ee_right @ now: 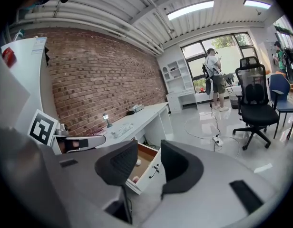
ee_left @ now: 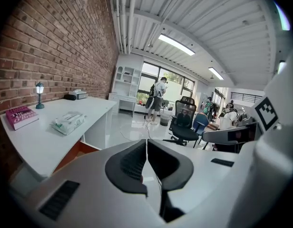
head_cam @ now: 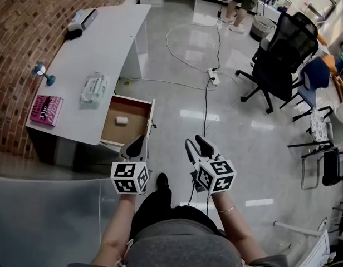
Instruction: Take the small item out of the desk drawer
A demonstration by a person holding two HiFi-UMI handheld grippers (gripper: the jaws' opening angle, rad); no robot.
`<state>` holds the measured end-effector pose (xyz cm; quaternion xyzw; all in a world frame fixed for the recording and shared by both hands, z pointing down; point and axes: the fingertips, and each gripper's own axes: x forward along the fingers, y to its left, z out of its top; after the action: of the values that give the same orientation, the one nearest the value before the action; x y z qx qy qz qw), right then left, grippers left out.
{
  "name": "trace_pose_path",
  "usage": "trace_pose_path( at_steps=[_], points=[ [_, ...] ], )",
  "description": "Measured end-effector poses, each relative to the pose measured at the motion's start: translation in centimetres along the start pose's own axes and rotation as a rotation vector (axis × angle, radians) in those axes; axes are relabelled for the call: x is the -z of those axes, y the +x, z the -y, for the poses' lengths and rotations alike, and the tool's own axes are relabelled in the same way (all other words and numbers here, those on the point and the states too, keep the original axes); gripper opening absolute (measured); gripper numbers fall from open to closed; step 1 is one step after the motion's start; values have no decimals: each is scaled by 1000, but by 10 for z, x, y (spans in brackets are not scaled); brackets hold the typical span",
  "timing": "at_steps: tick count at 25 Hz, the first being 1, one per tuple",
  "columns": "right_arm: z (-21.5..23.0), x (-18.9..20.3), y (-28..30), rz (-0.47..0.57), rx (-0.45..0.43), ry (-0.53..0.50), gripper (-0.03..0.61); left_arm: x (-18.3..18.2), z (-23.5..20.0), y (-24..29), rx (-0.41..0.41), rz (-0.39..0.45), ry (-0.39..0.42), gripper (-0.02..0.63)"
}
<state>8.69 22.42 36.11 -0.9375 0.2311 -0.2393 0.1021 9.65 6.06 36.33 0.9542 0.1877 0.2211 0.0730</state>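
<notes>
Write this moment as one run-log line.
drawer: open | small white item: inside drawer, untouched | left gripper: shut, empty | right gripper: open, empty | both: short of drawer

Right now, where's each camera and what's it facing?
Head view: on the head, steeply down at the drawer; left gripper and right gripper show.
Left gripper view: on that gripper, along its shut jaws, past the desk.
Right gripper view: on that gripper, between open jaws, toward the drawer.
Head and right gripper views share the drawer.
</notes>
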Motion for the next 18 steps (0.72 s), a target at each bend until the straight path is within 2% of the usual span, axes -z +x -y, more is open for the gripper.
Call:
trace_pose_path(
  at_steps=[6, 11, 18],
  points=[
    [1, -12, 31, -14, 15, 12, 149, -14, -26, 23, 6, -6, -8, 28],
    [-4, -13, 50, -41, 1, -7, 146, -10, -39, 30, -1, -16, -36, 28],
    [-19, -20, 84, -73, -66, -53, 141, -8, -63, 29, -60, -5, -69, 28]
  ],
)
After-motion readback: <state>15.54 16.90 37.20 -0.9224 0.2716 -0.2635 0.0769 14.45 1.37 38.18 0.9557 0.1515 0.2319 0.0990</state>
